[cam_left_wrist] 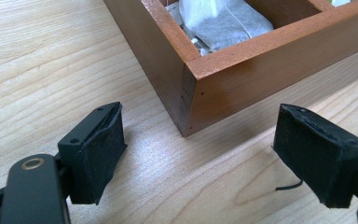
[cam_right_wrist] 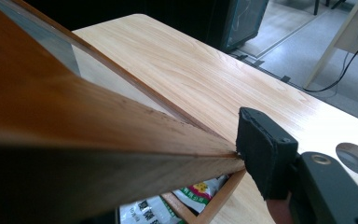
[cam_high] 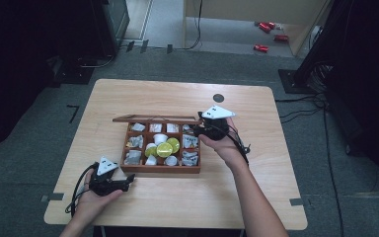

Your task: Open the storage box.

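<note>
Box [cam_high: 162, 169]: wooden, many compartments, in the middle of the counter [cam_high: 128, 94]; it stands open.
Lid [cam_high: 153, 119]: raised at the far side of the box, its frame running left to right in the high view; in the right tool view its wooden edge [cam_right_wrist: 121, 154] crosses the frame close up, with a pane set in it.
Right tool [cam_high: 208, 129]: held in the right hand [cam_high: 224, 145] at the far right corner of the box, at the right end of the lid. Its one visible pad [cam_right_wrist: 261, 149] touches the corner of the lid's edge; the other pad is hidden behind the wood, so I cannot tell whether the tool is clamped on the lid.
Left tool [cam_left_wrist: 200, 154]: held in the left hand [cam_high: 91, 200], low on the counter just beside the box's near left corner [cam_left_wrist: 191, 98]. Its jaws stand wide apart with nothing between them; the corner lies just ahead of the gap, not touched by either pad.
Box contents: pale tea bags [cam_left_wrist: 223, 23] in the outer compartments, round capsules in the middle, two with yellow-green tops [cam_high: 165, 148]; printed sachets [cam_right_wrist: 191, 193] show under the lid in the right tool view.
Counter: pale wood, with a round cable hole [cam_high: 218, 98] beyond the box.
Floor: grey carpet, red items [cam_high: 266, 27] lying far off.
</note>
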`<act>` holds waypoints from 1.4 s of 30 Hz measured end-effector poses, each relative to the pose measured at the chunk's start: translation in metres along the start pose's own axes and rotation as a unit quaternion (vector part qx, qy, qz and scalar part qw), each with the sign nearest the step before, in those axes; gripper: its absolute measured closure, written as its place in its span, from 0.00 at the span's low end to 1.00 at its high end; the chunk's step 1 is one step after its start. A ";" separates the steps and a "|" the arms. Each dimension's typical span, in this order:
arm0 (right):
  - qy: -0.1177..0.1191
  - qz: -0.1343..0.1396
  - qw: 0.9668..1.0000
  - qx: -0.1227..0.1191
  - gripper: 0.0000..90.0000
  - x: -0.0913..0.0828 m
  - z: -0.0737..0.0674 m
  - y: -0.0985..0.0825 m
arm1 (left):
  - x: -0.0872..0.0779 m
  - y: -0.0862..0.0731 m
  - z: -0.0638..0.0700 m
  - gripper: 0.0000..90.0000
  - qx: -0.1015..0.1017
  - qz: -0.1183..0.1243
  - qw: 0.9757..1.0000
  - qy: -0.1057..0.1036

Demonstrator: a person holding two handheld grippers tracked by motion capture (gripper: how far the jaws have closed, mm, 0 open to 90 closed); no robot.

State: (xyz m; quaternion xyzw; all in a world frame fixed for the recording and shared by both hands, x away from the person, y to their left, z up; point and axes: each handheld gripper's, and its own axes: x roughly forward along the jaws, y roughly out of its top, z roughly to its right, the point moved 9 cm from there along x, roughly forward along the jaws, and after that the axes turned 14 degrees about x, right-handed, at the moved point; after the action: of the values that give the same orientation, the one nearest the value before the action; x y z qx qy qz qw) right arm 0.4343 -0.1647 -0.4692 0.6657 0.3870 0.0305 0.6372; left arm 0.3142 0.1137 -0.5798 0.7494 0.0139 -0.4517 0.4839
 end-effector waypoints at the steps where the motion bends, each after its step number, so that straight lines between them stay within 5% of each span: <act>1: 0.001 0.000 1.000 0.000 0.51 0.002 0.001 0.000 | 0.000 0.000 0.000 0.19 0.000 0.000 1.000 0.000; 19: 0.000 0.011 1.000 0.022 0.52 0.023 0.018 -0.004 | 0.000 0.000 0.000 0.19 -0.002 0.002 1.000 -0.003; 42: 0.021 0.013 1.000 0.015 0.52 0.036 0.025 -0.009 | 0.000 0.001 0.000 0.19 -0.005 0.004 1.000 -0.007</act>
State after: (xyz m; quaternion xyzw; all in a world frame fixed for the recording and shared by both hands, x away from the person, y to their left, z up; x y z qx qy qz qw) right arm 0.4687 -0.1662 -0.4982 0.6794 0.3920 0.0467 0.6186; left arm 0.3149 0.1134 -0.5793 0.7439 0.0094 -0.4548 0.4895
